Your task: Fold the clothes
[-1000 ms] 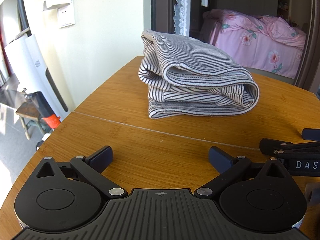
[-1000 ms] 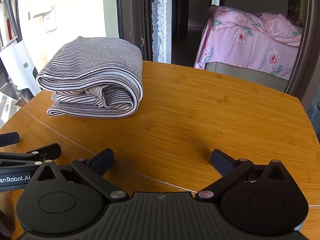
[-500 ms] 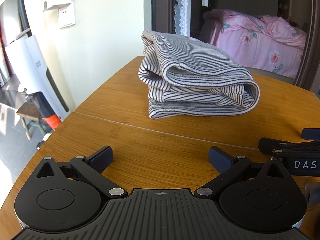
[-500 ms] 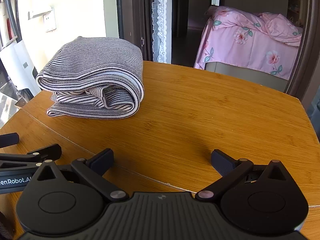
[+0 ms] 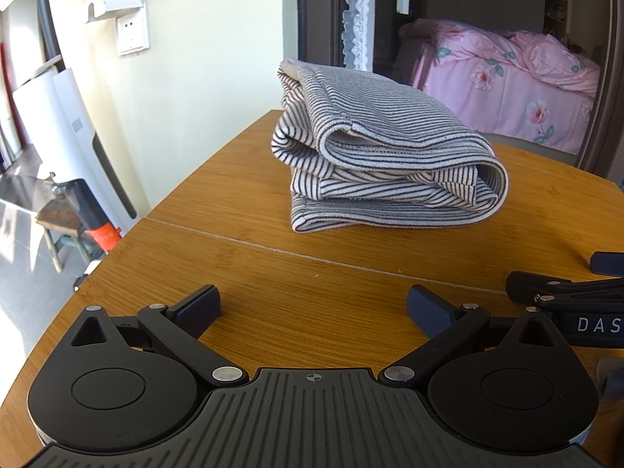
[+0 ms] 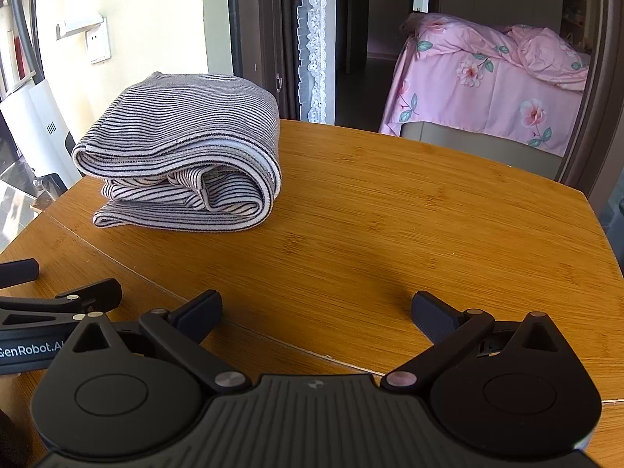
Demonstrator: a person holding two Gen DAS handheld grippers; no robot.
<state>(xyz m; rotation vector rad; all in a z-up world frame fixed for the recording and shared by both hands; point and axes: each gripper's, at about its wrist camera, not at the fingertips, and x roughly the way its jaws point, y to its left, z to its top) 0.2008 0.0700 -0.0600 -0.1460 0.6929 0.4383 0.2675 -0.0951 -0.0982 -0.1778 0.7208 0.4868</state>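
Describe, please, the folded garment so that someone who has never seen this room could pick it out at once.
Start at the wooden table that fills both views. Toward its far edge, on the side nearest the wall socket, lies the folded garment, a thick bundle of several layers. Its fine dark and pale stripes mark it out; it is the only cloth on the table.

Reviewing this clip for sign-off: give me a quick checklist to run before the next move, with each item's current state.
1. Striped grey-and-white folded garment lies in a compact stack on the table: ok.
2. Garment sits clear of the edge of the wooden bamboo-grain table: ok.
3. Left gripper open, nothing between its fingers: ok.
4. Right gripper open, nothing between its fingers: ok.
5. Both grippers apart from the garment, not touching it: ok.
6. Inner layers folded evenly: not ok, bunched layers show at the open side.
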